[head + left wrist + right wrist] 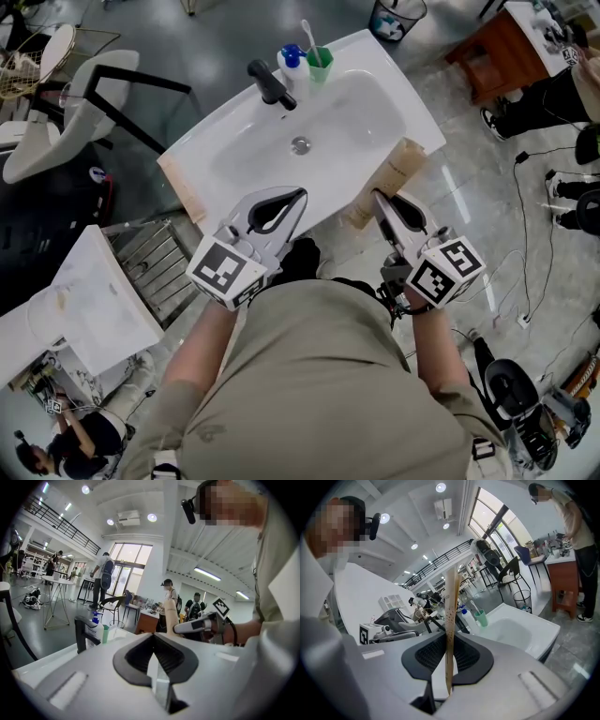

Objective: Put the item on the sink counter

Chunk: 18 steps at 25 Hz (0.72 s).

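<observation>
Firstly, right gripper (381,199): jaws clamped on a thin tan board (397,169), lower centre-right of the head view. The board stands on edge, speckled with small dark dots, just beside the sink's (412,98) lower-right edge; whether it touches the rim cannot be told.

Left gripper (302,195): jaws closed tip to tip, nothing between them, at centre frame over the sink's near rim.

Sink: white, set at a slant across the upper centre, with a round drain (300,145) in the basin.

Tap (271,82): black, at the sink's upper-left rim.

Soap bottle (290,62): blue pump top, just right of the tap.

Cup (320,65): green, holding a toothbrush, beside the bottle.

Wire bin (397,17): top centre-right, on the floor.

Wooden table (497,58): upper right corner.
</observation>
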Available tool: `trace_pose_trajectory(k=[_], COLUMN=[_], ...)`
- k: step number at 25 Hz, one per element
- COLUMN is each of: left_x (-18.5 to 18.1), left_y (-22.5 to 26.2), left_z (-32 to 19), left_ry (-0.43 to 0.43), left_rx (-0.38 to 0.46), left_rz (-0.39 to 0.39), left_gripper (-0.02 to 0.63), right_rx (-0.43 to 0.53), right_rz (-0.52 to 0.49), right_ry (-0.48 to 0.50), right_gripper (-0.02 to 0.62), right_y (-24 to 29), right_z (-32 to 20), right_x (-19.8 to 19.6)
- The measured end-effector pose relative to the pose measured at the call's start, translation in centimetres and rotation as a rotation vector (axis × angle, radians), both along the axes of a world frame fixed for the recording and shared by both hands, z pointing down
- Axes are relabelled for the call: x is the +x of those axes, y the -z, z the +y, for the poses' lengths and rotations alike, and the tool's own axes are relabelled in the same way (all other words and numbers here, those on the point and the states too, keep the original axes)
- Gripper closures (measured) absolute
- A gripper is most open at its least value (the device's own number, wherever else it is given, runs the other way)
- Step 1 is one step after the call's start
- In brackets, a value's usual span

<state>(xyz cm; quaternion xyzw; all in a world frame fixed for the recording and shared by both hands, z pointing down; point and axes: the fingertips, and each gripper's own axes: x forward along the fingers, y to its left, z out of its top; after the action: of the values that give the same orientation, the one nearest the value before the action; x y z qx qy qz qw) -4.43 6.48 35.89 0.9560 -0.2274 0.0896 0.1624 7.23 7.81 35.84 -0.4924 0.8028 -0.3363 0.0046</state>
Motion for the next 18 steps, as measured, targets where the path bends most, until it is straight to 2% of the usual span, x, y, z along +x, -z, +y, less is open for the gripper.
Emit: trace_pose_trajectory(k=[18], left_x=[-1.6], left_y=[-0.3], left_z=[-5.9], left_ry=[-0.021], left_rx=[-0.013], left_rz=[0.015], left_gripper=[0.6], right_rx=[-0.015], right_rz=[0.034], right_ry=[-0.014], right_gripper=[0.541], right_y=[-0.2], right_z=[-5.9], right_x=[-1.6])
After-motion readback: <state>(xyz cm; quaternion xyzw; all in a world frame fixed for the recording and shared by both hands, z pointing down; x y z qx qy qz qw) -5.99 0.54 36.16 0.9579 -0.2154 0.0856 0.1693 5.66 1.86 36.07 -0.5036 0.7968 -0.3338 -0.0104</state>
